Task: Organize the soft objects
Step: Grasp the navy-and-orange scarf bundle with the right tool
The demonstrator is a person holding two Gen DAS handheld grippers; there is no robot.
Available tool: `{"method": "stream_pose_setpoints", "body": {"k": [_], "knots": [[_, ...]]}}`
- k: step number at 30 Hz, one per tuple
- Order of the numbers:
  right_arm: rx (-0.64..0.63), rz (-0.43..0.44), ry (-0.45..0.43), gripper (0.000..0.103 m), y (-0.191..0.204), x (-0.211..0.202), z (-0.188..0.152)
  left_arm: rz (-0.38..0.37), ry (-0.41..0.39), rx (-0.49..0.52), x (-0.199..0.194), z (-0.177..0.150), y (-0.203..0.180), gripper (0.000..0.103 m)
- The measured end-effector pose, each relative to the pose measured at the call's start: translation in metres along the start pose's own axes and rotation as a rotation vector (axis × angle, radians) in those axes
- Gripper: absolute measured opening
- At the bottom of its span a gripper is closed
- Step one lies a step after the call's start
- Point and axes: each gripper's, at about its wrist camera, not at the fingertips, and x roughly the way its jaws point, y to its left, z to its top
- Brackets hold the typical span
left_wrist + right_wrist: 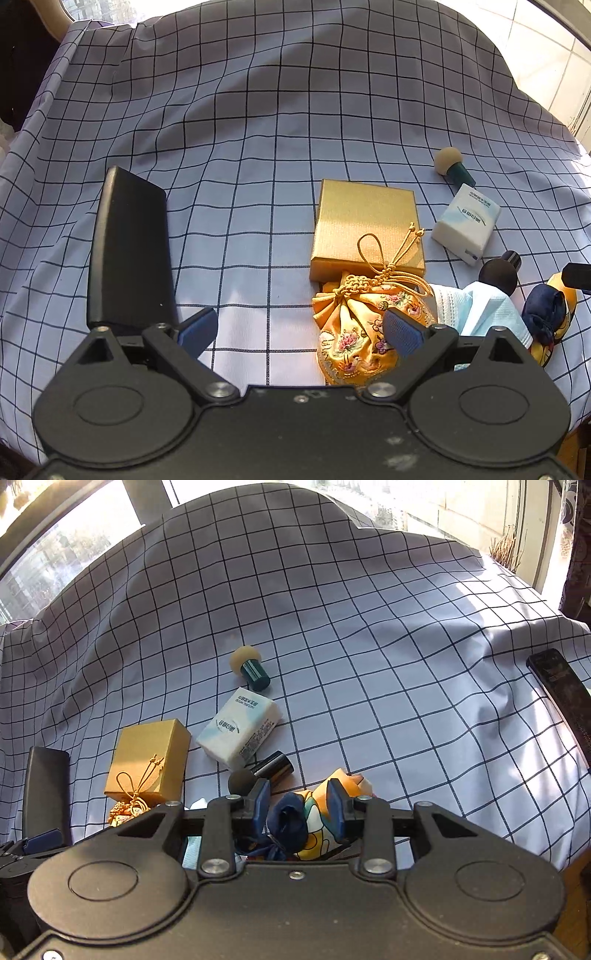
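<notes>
From the left wrist we see our left gripper wide open and empty above the checked cloth, its right pad over the yellow embroidered silk pouch before the gold box. Only the right wrist view shows our right gripper angled down, half closed around the knotted navy-and-orange scarf, seemingly gripping it.

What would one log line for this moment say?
left gripper: open, beside gold pouch | right gripper: jaws around knotted scarf, grip unclear | gold box: on checked cloth
</notes>
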Motion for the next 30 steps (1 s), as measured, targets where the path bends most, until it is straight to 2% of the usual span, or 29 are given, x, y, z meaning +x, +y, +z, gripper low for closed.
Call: {"method": "stream_pose_setpoints", "body": {"k": [9,16,19,21,23,27,30], "knots": [[0.100,-0.007,0.021,0.037,-0.026,0.003,0.008,-0.035,-0.024,0.003,0.005,0.002,-0.014,0.096],[0.150,0.020,0.129,0.038,-0.035,0.019,0.004,-0.089,-0.051,-0.047,-0.002,0.003,-0.009,0.099],[0.155,0.018,0.142,0.038,-0.034,0.023,0.001,-0.083,-0.037,-0.052,0.000,0.003,-0.010,0.101],[0.168,0.021,0.138,0.040,-0.034,0.025,0.001,-0.079,-0.015,-0.048,0.004,0.002,-0.011,0.101],[0.192,0.033,0.137,0.048,-0.034,0.027,0.001,-0.072,-0.005,-0.044,0.006,0.001,-0.013,0.101],[0.217,0.069,0.138,0.052,-0.029,0.030,0.001,-0.055,-0.007,-0.037,0.006,0.000,-0.014,0.101],[0.203,0.057,0.132,0.054,-0.022,0.033,-0.001,-0.057,-0.003,-0.042,0.005,0.000,-0.012,0.101]]}}
